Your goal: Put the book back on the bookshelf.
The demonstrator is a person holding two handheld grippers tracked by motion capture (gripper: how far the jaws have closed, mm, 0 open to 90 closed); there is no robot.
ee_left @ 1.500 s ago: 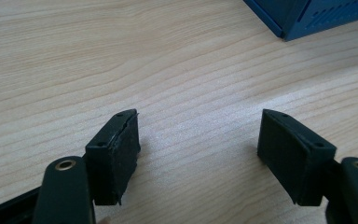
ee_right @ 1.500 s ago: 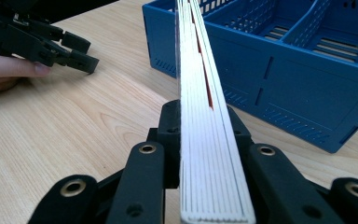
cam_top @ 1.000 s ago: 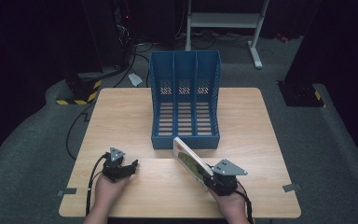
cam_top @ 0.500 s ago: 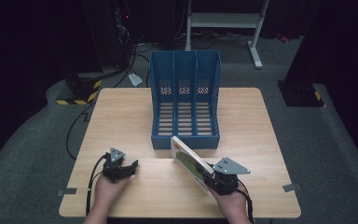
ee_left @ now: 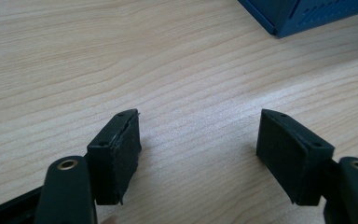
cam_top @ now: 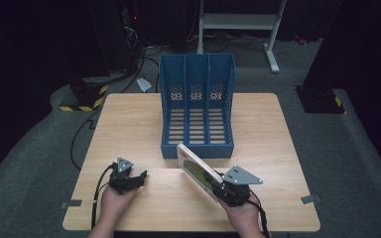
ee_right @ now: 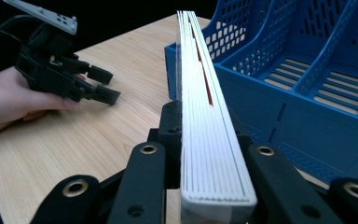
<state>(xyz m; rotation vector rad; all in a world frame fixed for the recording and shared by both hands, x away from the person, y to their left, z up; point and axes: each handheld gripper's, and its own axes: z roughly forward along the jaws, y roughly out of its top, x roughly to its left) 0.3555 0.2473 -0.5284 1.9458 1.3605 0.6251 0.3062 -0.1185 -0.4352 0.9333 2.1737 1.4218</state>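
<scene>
— Status of the book [ee_right: 205,116]?
— I am seeing the right gripper [cam_top: 218,184] clamping it before the blue file rack [cam_top: 197,106]; its cover is hardly showing.
— Left gripper [ee_left: 198,144]?
— I am seeing it gaping, resting on the table [cam_top: 129,124].

We count one book [cam_top: 197,170], one blue file rack [cam_top: 197,106] with three compartments, and one wooden tabletop [cam_top: 129,124]. We also see two hand-held grippers: the left hand-held gripper [cam_top: 138,177] and the right hand-held gripper [cam_top: 217,187], each with two black jaws.

Thin white book [cam_top: 197,171], on edge, tilted, before blue rack [cam_top: 197,106]
</scene>
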